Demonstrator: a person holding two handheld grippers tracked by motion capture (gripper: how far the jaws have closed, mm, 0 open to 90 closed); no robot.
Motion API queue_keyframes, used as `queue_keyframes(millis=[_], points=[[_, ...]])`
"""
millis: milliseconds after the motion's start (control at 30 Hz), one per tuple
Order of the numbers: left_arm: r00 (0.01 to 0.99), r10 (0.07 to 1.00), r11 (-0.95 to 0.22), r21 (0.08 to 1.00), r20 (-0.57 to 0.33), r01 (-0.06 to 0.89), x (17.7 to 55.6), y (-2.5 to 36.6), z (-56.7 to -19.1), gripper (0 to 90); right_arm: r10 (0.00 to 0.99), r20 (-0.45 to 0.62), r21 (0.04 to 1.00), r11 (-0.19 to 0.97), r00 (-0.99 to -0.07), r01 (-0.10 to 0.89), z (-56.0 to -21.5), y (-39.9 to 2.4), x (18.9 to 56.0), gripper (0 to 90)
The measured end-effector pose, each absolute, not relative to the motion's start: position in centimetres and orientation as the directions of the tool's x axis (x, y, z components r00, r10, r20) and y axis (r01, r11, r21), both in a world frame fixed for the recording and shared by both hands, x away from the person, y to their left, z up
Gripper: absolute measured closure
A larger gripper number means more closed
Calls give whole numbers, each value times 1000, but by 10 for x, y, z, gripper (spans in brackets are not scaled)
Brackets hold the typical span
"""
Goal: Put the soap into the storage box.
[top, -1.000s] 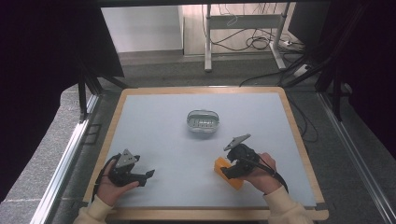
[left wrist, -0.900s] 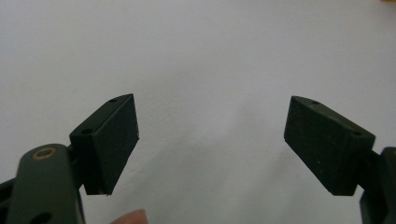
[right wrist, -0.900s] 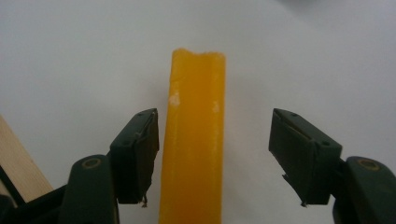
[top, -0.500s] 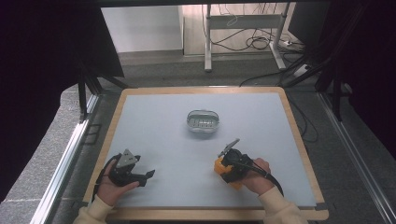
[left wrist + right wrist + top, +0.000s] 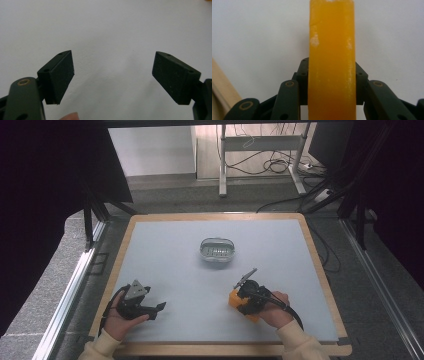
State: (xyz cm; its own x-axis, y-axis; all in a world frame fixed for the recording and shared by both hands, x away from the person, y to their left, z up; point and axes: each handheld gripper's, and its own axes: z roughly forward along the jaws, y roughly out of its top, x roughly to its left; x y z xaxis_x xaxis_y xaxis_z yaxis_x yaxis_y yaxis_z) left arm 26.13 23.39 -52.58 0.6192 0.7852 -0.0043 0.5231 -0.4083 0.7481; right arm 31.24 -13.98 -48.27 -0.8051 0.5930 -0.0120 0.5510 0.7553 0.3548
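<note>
The right gripper [image 5: 332, 85] has just been closing and its black jaws now press both sides of an orange block [image 5: 332, 62] – upright between them, over the pale table [image 5: 262, 32], wooden edge [image 5: 222, 85] lower left

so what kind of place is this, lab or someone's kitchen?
Most likely a lab or data-collection rig, not a kitchen: a wood-framed table with a plain mat, metal rails alongside, cables loose on the floor, and dark curtains around it.
</note>
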Motion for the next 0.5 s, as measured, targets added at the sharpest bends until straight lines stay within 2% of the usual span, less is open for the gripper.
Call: queue_keyframes(millis=[200,500], points=[[618,786,-407,749,-5,523,262,234,-526,181,613,-12,412,723,-790,555,-470,-152,315,618],[619,785,-408,748,-5,523,262,234,-526,181,597,-37,420,737,-801,530,-464,-155,313,618]])
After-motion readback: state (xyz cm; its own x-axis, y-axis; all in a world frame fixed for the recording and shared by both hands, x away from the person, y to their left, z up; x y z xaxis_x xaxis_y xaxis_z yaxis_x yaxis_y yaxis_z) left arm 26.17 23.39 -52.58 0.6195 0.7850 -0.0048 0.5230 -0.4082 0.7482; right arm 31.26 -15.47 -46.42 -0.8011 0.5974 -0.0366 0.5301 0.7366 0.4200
